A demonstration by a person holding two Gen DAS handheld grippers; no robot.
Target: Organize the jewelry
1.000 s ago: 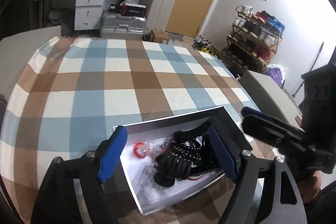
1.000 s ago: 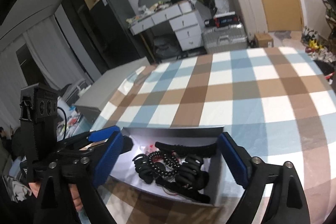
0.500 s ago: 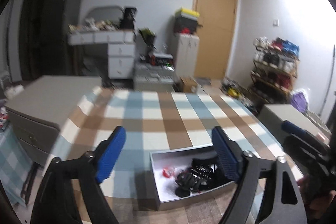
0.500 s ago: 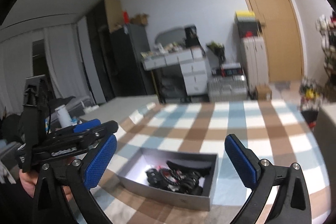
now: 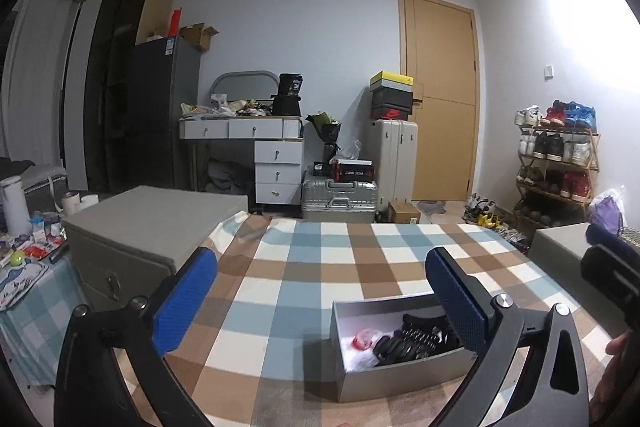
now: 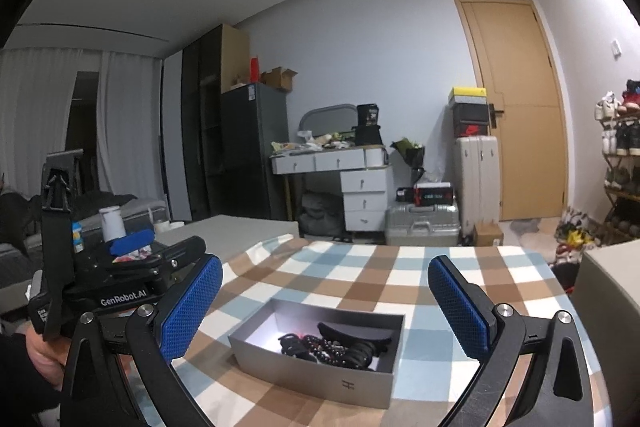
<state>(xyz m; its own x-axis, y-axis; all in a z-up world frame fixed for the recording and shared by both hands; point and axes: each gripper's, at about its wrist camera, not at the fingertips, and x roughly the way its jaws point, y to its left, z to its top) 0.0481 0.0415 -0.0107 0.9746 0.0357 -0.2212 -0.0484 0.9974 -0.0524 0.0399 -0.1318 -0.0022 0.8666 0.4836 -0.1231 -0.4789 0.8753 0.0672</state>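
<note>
From the left wrist view, the left tongs (image 5: 320, 287) are spread wide with nothing between their blue pads (image 5: 184, 301), held above the worktop (image 5: 304, 267) with its blue, brown and white checked cloth. The grey jewelry box (image 5: 400, 371) sits on the cloth below the right-hand pad, open-topped. Inside it, black beaded bracelets and hair ties (image 5: 416, 341) are heaped toward the box's right end, and a small red-and-clear piece (image 5: 362, 339) lies on the white lining at the box's left. The right tongs (image 5: 612, 267) show only partly at the frame's right edge, beside the box.

From the right wrist view, the right tongs (image 6: 324, 295) are also wide open and empty, raised over the same box (image 6: 320, 371), which sits between the two pads on the cloth. A long black hair clip (image 6: 352, 333) lies along the box's far wall, with the black beads and ties (image 6: 328, 347) bunched in front of it. The left tongs (image 6: 132, 241) appear left of the box, held in a hand (image 6: 44, 351); their opening is hard to judge here.
</note>
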